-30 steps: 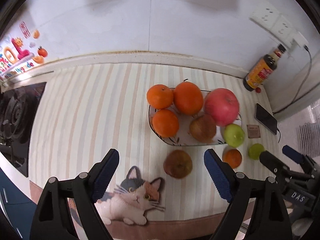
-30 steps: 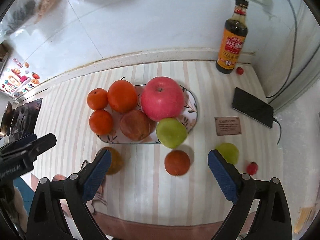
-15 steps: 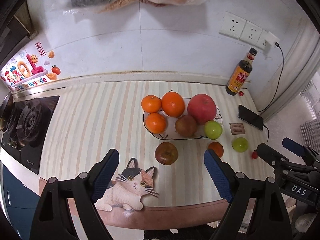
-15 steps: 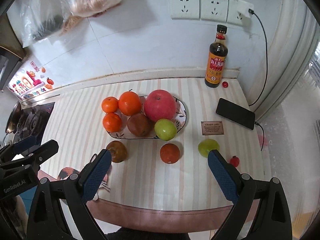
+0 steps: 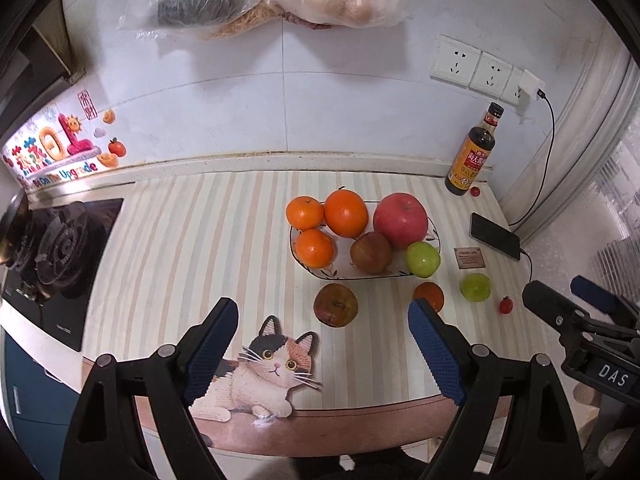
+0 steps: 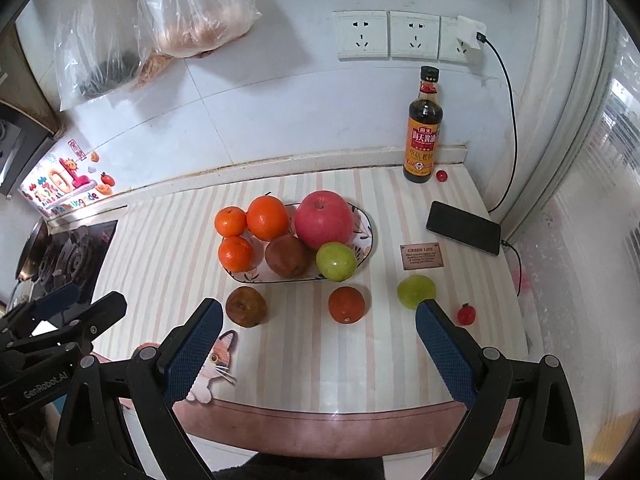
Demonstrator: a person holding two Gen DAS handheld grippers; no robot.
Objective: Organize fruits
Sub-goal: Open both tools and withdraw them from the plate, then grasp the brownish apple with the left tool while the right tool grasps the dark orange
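Both grippers, left gripper (image 5: 322,334) and right gripper (image 6: 318,334), hang released over the counter's (image 6: 304,368) front edge, facing loose fruit beside the plate (image 6: 366,236).

Left gripper (image 5: 322,340): two black plastic arms ending in blue, finely textured pads (image 5: 210,346), with round silver screws along each arm. Right gripper (image 6: 318,344): identical black arms, blue gridded pads (image 6: 444,354) and silver screws; its body, seen from the left camera, bears white "DAS" lettering.
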